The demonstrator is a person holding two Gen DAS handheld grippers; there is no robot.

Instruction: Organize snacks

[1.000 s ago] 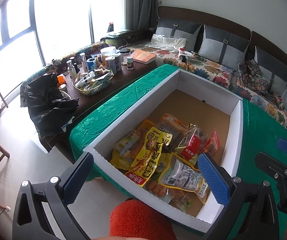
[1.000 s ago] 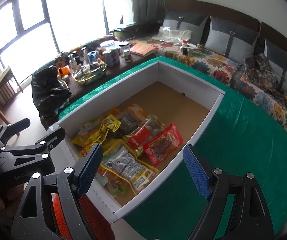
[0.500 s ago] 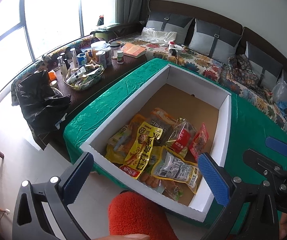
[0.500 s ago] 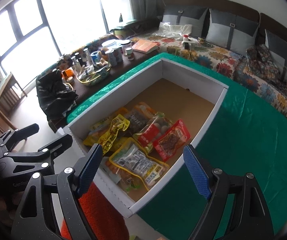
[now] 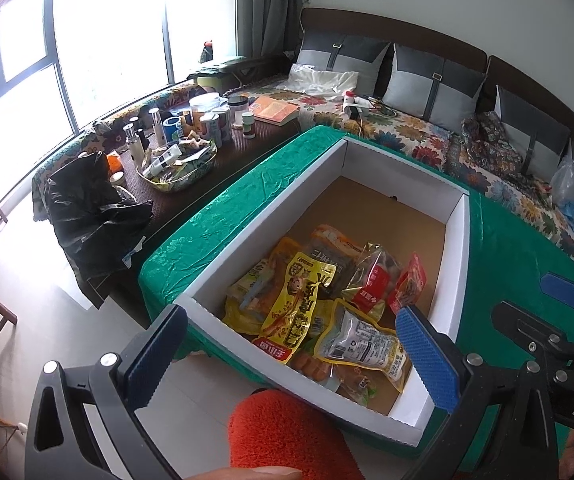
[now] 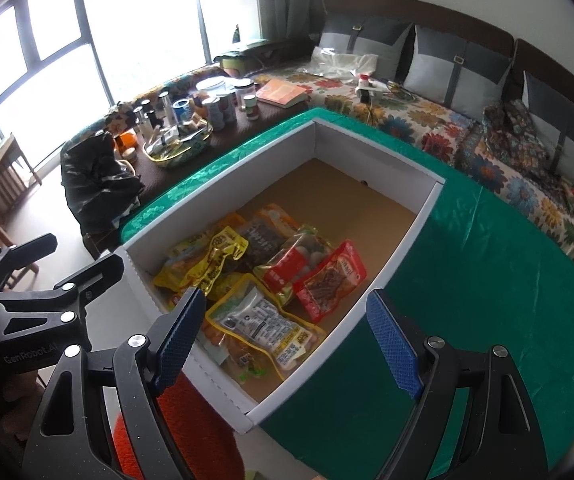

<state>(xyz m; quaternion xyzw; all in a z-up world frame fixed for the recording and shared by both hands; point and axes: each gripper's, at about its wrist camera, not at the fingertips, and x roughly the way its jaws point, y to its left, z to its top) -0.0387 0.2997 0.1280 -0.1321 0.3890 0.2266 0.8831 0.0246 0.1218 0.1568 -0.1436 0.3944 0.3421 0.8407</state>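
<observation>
Above the snack box (image 5: 457, 264), left tongs (image 5: 295, 348) and right tongs (image 6: 287, 334) gape wide, empty.

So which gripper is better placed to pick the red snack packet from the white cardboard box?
Probably the right gripper: open, empty, and nearer the box's right wall, where the red snack packet lies. The left gripper, also open, faces the yellow packets.

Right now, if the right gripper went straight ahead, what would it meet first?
Probably the clear packet with the yellow edge in the box: it lies between the open right gripper fingers, though depth is unclear.
</observation>
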